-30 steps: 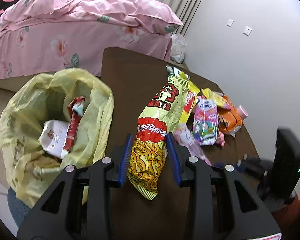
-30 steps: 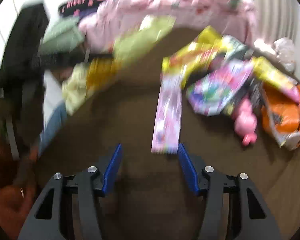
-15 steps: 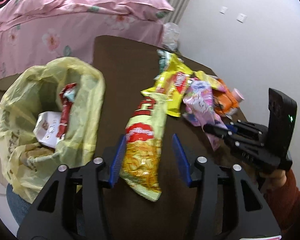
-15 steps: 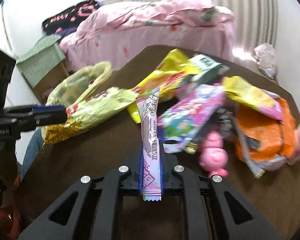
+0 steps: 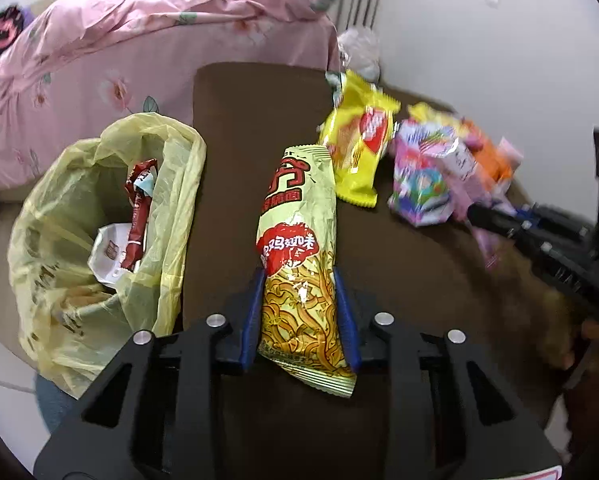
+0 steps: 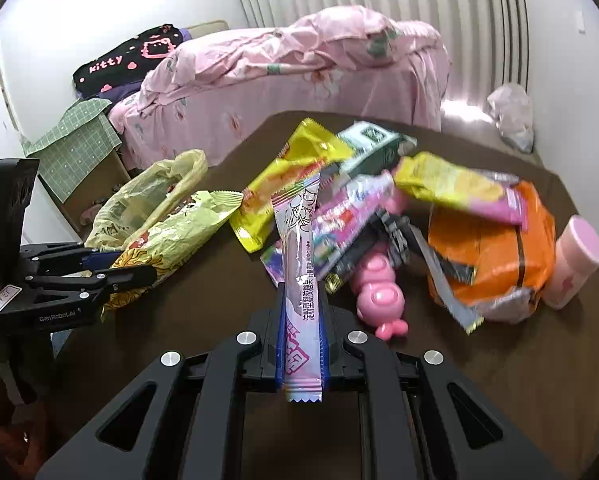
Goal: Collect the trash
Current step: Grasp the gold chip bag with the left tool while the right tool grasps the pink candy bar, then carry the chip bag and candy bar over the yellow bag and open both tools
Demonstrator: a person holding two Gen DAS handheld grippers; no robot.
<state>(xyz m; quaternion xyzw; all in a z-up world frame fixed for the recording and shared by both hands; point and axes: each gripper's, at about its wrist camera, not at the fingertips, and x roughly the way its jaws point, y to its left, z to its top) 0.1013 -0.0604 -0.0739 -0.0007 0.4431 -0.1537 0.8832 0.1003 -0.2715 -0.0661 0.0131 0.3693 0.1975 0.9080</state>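
Note:
My left gripper (image 5: 299, 288) is shut on a long pale-green snack bag (image 5: 299, 248) with red and yellow print, held over the brown table (image 5: 235, 128). The bag also shows in the right wrist view (image 6: 171, 240). My right gripper (image 6: 302, 300) is shut on a thin pink candy wrapper (image 6: 299, 264), lifted above the table. A yellow plastic trash bag (image 5: 79, 208) hangs open at the table's left edge, with a red wrapper and a white carton inside. It also shows in the right wrist view (image 6: 147, 192).
A pile of wrappers lies at the table's far right: a yellow bag (image 6: 287, 176), an orange bag (image 6: 495, 256), a pink-purple packet (image 6: 347, 220), a pink toy (image 6: 379, 296) and a pink cup (image 6: 575, 260). A pink-covered bed (image 6: 299, 72) stands behind.
My left gripper closed on the green snack bag. My right gripper closed on the pink wrapper and lifted it off the table.

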